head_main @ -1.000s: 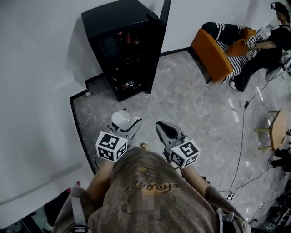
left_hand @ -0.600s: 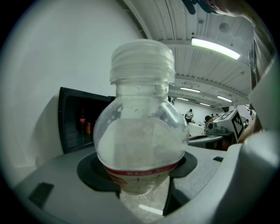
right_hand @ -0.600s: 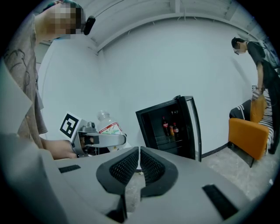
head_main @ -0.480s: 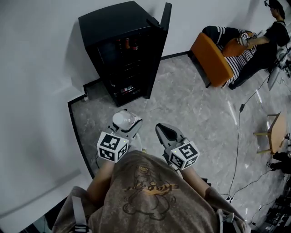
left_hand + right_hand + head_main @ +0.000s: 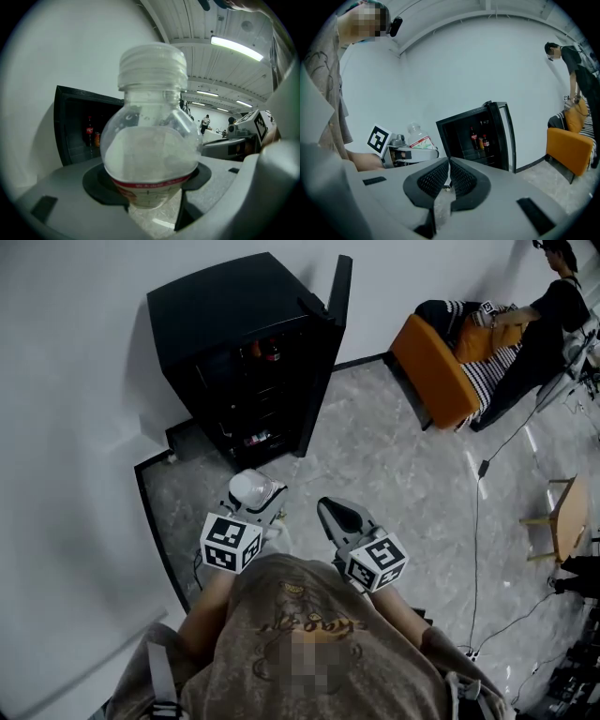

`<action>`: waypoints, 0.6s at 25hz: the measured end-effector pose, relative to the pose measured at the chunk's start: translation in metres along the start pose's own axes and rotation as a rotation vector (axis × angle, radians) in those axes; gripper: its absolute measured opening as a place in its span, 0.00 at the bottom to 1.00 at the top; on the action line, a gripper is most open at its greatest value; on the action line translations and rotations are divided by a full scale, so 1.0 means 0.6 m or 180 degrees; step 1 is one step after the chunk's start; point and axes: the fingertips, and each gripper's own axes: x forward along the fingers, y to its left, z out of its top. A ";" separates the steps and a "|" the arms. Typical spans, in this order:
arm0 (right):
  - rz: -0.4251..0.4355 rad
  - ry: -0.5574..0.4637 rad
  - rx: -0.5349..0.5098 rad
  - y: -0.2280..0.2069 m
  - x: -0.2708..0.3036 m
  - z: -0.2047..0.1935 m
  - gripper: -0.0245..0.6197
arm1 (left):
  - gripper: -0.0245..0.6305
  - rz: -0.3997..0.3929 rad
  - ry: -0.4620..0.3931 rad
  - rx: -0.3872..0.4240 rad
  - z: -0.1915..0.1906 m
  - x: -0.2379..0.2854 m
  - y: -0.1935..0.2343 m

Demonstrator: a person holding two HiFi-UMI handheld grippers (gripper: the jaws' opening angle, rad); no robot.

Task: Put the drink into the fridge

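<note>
The left tool (image 5: 253, 506) is clamped on the drink (image 5: 150, 140), a clear plastic bottle with a white ribbed cap and a red-edged label. Its jaws stand fairly wide, with their dark pads pressed against the bottle's body on both sides below the shoulder, and the bottle stands upright with its neck and cap above them. The right tool (image 5: 449, 174) is beside the left one and carries nothing; its two ridged pads meet, leaving only a thin seam between them. Both tools are held out in front of the person's chest, above the grey marbled floor (image 5: 403, 474). The bottle is well short of the black fridge (image 5: 234, 324), which stands ahead against the white wall. The fridge's door (image 5: 337, 287) is swung open to the right. Inside, a few dark cola bottles (image 5: 474, 137) stand on an upper shelf. Off to the right, an orange armchair (image 5: 431, 362) sits on the floor, with another person (image 5: 553, 315) beside it.
</note>
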 end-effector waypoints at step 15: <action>-0.0040 -0.0003 0.0044 -0.082 0.100 0.058 0.08 | 0.50 0.0106 0.0066 0.0030 0.016 0.110 0.111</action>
